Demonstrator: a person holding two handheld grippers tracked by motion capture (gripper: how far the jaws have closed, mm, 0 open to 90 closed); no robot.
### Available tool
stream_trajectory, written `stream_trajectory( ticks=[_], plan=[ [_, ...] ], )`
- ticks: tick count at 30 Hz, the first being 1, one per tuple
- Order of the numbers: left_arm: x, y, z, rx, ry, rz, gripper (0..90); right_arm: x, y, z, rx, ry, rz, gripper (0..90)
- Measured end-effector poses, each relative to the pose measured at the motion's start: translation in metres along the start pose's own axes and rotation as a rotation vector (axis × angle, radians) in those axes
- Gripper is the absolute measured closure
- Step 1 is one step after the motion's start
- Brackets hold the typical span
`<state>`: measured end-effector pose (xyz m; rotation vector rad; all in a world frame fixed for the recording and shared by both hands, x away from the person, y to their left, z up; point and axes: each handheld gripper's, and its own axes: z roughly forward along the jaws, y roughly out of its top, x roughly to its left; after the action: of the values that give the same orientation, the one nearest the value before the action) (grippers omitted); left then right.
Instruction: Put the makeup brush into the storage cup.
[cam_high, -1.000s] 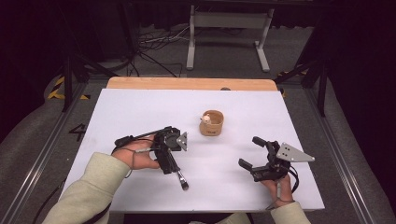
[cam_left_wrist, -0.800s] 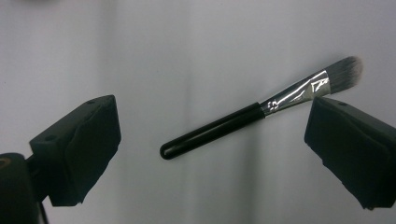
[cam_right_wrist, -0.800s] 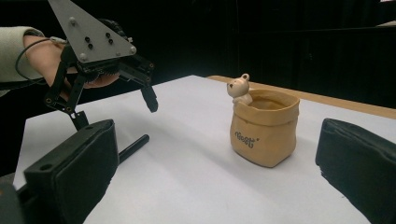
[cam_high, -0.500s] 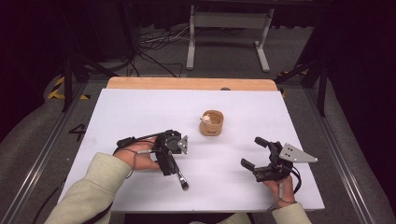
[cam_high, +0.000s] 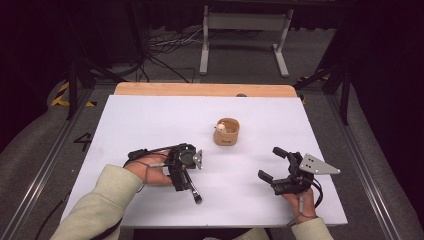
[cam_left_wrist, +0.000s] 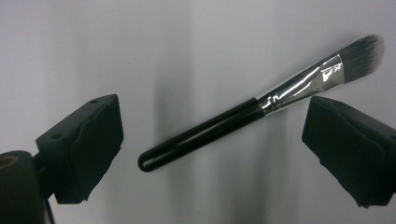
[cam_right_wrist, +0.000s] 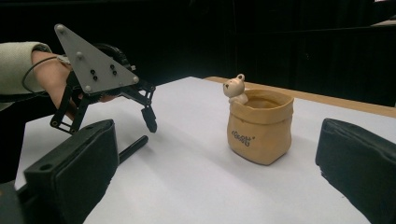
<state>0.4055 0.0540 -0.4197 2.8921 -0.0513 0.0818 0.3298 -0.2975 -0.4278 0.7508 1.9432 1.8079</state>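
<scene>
A makeup brush (cam_left_wrist: 243, 119) with a black handle, silver ferrule and grey bristles lies flat on the white table. My left gripper (cam_left_wrist: 212, 140) hangs just over it, open, one jaw on each side and neither touching it. In the high view the left gripper (cam_high: 184, 175) is at the near left, and the brush (cam_high: 194, 190) points toward the front edge. A tan bag-shaped pot (cam_high: 226, 132) with a small bear on its rim stands mid-table. My right gripper (cam_high: 270, 163) is open and empty at the near right, facing the pot (cam_right_wrist: 259, 126).
The white table (cam_high: 150, 120) has a wooden strip (cam_high: 205, 90) along its far edge. Dark floor, cables and a metal stand lie beyond. In the right gripper view, one fingertip (cam_right_wrist: 150, 122) of the left gripper hovers over the brush handle (cam_right_wrist: 133, 147).
The left gripper has settled slightly lower over the brush. The right gripper has shifted a little to the right. The brush and the pot have stayed in place.
</scene>
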Motion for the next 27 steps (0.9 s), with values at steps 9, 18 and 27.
stream_trajectory(
  ticks=[9,18,27],
  plan=[
    [0.0,0.001,0.005,0.026,-0.011,0.013,7.0,0.0,0.0,-0.001,-0.002,0.001,0.005,0.0],
    [-0.002,0.003,0.009,0.06,-0.014,0.035,11.9,0.0,-0.002,0.0,0.008,0.007,0.006,0.0],
    [-0.003,0.005,0.012,0.077,-0.038,0.04,17.5,-0.001,-0.002,-0.001,0.003,0.007,0.015,0.0]
  ],
)
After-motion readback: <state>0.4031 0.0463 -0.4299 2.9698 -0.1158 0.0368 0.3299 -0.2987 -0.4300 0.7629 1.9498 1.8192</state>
